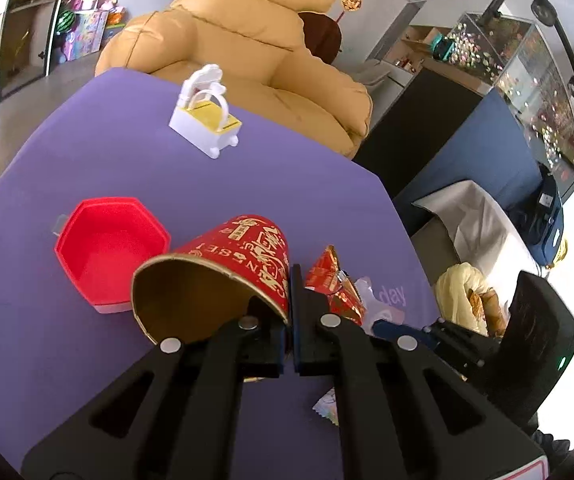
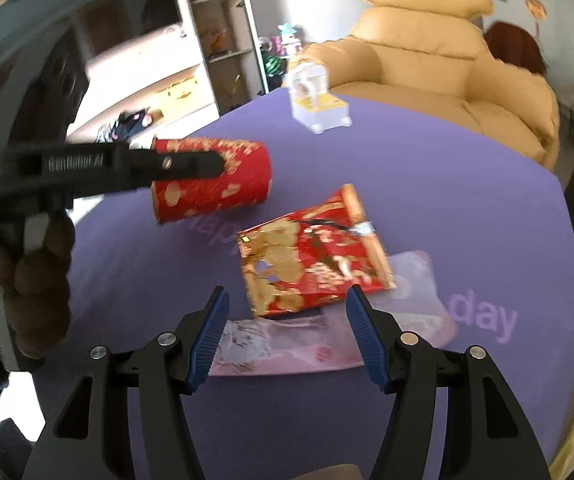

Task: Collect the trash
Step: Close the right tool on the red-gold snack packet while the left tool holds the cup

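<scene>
A red paper cup [image 1: 223, 276] with gold print lies tipped on its side, mouth toward the left wrist camera. My left gripper [image 1: 290, 304] is shut on its wall, one finger inside the cup and one outside. In the right wrist view the same cup [image 2: 215, 196] hangs just above the purple tablecloth [image 2: 447, 184], with the left gripper [image 2: 217, 164] clamped on it. My right gripper [image 2: 289, 334] stands open over a crumpled red-and-gold wrapper [image 2: 311, 256] and a flat pink-white wrapper [image 2: 279, 344], touching neither. The red wrapper [image 1: 335, 284] shows beside the cup.
An open red hexagonal box [image 1: 107, 248] sits left of the cup. A white-and-yellow toy [image 1: 207, 116] stands farther back near the table edge. A clear plastic wrapper [image 2: 415, 280] lies right of the red one. A tan armchair [image 1: 255, 52] is behind the table. A gloved hand [image 2: 35, 280] holds the left gripper.
</scene>
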Demonstrator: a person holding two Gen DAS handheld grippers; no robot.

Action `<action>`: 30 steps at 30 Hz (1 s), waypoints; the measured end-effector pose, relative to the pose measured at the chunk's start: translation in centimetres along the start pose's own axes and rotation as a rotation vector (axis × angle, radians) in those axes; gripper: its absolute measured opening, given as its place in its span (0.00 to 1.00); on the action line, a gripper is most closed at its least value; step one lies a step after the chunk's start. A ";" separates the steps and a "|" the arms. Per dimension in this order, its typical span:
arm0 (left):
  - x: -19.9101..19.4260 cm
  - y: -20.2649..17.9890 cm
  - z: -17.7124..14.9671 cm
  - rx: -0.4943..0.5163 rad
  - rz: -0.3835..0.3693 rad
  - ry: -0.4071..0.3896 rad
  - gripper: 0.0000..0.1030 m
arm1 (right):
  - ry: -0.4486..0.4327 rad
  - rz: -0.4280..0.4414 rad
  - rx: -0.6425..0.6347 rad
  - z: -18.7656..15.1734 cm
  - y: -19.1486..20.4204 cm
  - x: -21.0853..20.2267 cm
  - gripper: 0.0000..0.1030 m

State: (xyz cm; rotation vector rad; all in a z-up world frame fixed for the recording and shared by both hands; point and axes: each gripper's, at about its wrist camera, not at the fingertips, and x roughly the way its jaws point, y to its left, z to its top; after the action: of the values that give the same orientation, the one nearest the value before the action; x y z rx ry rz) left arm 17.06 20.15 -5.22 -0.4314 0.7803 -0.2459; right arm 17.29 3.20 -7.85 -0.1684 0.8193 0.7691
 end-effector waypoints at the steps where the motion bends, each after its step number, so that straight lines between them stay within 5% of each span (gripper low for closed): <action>1: -0.1 0.1 0.0 -0.001 -0.002 0.001 0.02 | 0.001 -0.021 -0.027 -0.1 0.4 0.3 0.56; 5: -0.4 0.2 -0.1 -0.016 -0.016 0.006 0.02 | -0.003 -0.162 -0.104 -0.5 0.3 0.9 0.56; 10: -0.2 0.1 -0.8 -0.023 -0.021 0.026 0.02 | 0.014 -0.243 -0.047 -1.4 -3.7 -0.2 0.56; 17: 0.2 -1.0 -1.7 0.014 0.012 0.025 0.02 | 0.057 -0.154 0.070 -2.6 -6.9 -0.9 0.56; 30: -1.2 -2.0 -1.9 0.052 0.036 -0.003 0.02 | 0.115 -0.152 0.103 -2.4 -6.7 -1.0 0.57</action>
State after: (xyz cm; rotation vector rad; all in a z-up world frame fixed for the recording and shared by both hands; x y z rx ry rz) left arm 14.69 18.27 -4.72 -0.3680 0.7768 -0.2314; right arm 19.94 -3.25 -9.78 -0.1824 0.9417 0.5769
